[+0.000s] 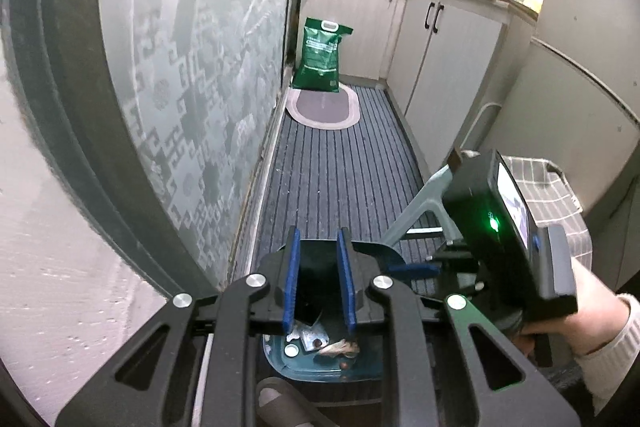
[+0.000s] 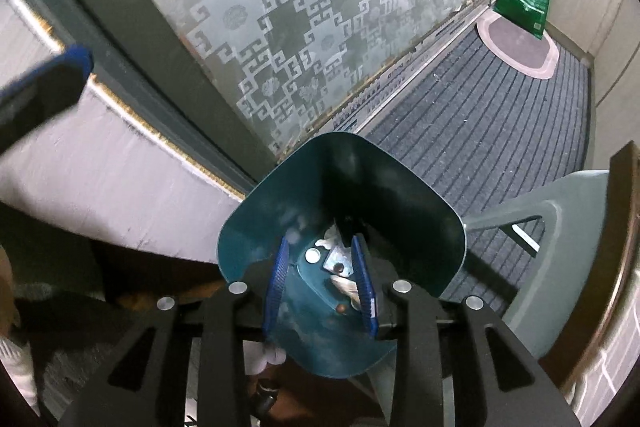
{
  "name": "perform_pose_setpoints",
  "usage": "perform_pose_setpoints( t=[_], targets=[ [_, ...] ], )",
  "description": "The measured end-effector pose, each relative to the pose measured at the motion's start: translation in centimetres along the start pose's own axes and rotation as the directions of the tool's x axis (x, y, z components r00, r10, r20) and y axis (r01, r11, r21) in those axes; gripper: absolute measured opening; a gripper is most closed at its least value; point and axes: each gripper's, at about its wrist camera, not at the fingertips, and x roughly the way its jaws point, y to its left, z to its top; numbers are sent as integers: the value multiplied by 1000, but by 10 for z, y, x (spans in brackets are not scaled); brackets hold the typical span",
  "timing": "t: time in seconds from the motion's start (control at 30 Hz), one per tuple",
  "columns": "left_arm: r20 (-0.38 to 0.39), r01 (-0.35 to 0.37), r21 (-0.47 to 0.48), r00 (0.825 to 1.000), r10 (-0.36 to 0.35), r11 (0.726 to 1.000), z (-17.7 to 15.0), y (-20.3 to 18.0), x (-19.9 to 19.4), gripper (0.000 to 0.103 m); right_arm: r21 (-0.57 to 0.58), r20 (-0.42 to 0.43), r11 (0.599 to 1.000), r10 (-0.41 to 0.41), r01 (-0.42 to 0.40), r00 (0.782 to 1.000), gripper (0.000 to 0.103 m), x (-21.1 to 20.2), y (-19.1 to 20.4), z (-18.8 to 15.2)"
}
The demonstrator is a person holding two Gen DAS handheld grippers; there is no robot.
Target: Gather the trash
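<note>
- Your right claw [image 2: 324,287] is closest to the job: it sits right at the teal dustpan [image 2: 280,195], its blue pads partly apart with the pan's floor showing between them. It looks to be carrying the pan, probably by a handle below the frame, but the contact is hidden, so you can't be sure from here.
- The trash [image 2: 340,267] lies inside the pan, directly ahead of the right claw and between its fingers: a white cap, a foil wrapper, a crumpled scrap and a few small brown bits. It is bunched at the near end of the pan, and the high curved wall rises beyond it.
- Your left claw [image 1: 318,279] hovers above the same pan [image 1: 320,367], jaws partly open and holding nothing. The trash [image 1: 320,341] sits below and slightly toward you from its tips.
- The relation that matters: the pan's long axis runs away from you, in line with the right claw's fingers, open mouth nearest you. Judging by this, any tipping is the right hand's work; the left is free.
- A grey stool [image 2: 552,227] stands just right of the pan.
- The striped mat [image 1: 340,167] runs along the frosted door [image 1: 180,67].
- Farthest off, an oval rug [image 1: 322,105] and a green bag [image 1: 320,55] sit against the cabinets.
</note>
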Motion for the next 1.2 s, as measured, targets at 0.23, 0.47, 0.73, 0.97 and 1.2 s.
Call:
perform_pose_setpoints(
  t=[0.23, 0.47, 0.73, 0.97, 1.2],
  targets=[
    [64, 26, 18, 998, -27, 999, 5, -20, -26, 21, 21, 193, 999, -33, 29, 981, 32, -62, 6, -21],
    [87, 37, 53, 995, -41, 998, -1, -46, -31, 35, 24, 340, 993, -119, 118, 933, 29, -122, 4, -45],
    [152, 11, 73, 988, -22, 997, -18, -74, -47, 64, 84, 428, 977, -215, 198, 878, 52, -179, -21, -87],
    [173, -6, 110, 985, -13, 994, -31, -100, -49, 85, 153, 471, 956, -293, 250, 832, 81, -210, -40, -130],
    [185, -16, 100, 983, -3, 995, -39, -116, -52, 98, 212, 458, 944, -324, 252, 828, 95, -214, -56, -161]
  ],
)
